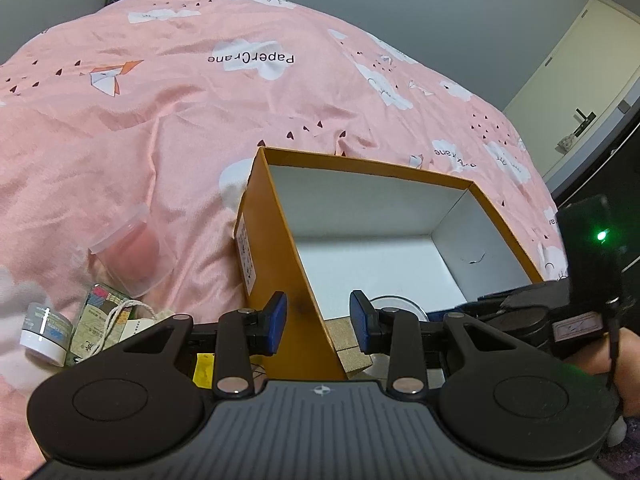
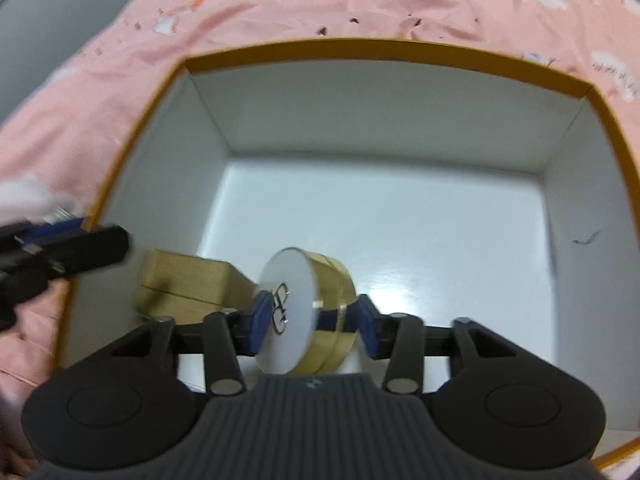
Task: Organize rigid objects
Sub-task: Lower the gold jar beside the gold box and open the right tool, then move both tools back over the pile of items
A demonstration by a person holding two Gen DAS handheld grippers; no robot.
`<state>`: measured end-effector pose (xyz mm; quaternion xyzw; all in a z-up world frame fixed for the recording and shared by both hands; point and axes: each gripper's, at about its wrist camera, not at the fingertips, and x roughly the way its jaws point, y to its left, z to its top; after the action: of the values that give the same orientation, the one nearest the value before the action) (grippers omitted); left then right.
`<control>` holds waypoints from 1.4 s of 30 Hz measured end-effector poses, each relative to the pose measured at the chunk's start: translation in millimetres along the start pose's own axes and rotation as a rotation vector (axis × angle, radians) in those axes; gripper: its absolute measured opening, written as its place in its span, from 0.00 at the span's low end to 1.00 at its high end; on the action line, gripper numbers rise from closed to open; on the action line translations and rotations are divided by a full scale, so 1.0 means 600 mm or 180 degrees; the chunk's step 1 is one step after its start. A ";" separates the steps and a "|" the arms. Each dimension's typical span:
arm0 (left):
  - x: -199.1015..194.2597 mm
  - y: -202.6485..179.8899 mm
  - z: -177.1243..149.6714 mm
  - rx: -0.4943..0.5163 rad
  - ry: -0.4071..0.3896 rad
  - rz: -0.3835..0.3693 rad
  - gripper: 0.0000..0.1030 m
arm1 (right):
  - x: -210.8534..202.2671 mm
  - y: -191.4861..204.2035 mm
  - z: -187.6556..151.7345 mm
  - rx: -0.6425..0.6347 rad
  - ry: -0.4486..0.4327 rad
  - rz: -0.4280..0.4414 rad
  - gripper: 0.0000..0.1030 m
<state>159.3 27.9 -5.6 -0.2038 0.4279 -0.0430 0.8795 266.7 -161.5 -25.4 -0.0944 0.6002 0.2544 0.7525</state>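
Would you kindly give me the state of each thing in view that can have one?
orange box, open-topped, upright on the bedcover.
gold tin, lid on, tipped on edge inside the box.
tan case, closed, inside the box.
clear jar, lid on, lying on its side.
left claw, closed across the box wall.
right claw, open around the tin.

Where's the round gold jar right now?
In the right wrist view, the round gold jar sits inside the orange box, between the right tool's pads, beside the tan box.

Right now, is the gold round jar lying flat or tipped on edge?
Tipped on edge: the gold round jar shows its white face sideways, inside the orange box, between the right tool's pads.
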 end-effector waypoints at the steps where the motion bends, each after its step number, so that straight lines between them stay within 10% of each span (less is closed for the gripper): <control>1: -0.001 -0.001 0.000 0.0006 -0.0007 0.0004 0.38 | 0.003 -0.003 -0.003 0.0000 0.0029 -0.0019 0.53; 14: -0.030 -0.006 -0.002 0.0070 -0.0142 0.0053 0.38 | -0.030 0.024 -0.028 -0.0401 -0.0104 -0.0414 0.60; 30: -0.110 -0.017 -0.024 0.0445 -0.0748 0.0383 0.50 | -0.169 0.145 -0.074 -0.1154 -0.1464 -0.0305 0.77; 42: -0.163 0.056 -0.037 0.0332 -0.0976 0.0847 0.71 | -0.169 0.226 -0.082 -0.1473 -0.1898 -0.0085 0.89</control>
<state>77.4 76.0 41.0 -0.1039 0.3094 0.0829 0.9416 142.0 -95.5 80.3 -0.1916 0.2802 0.3897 0.8561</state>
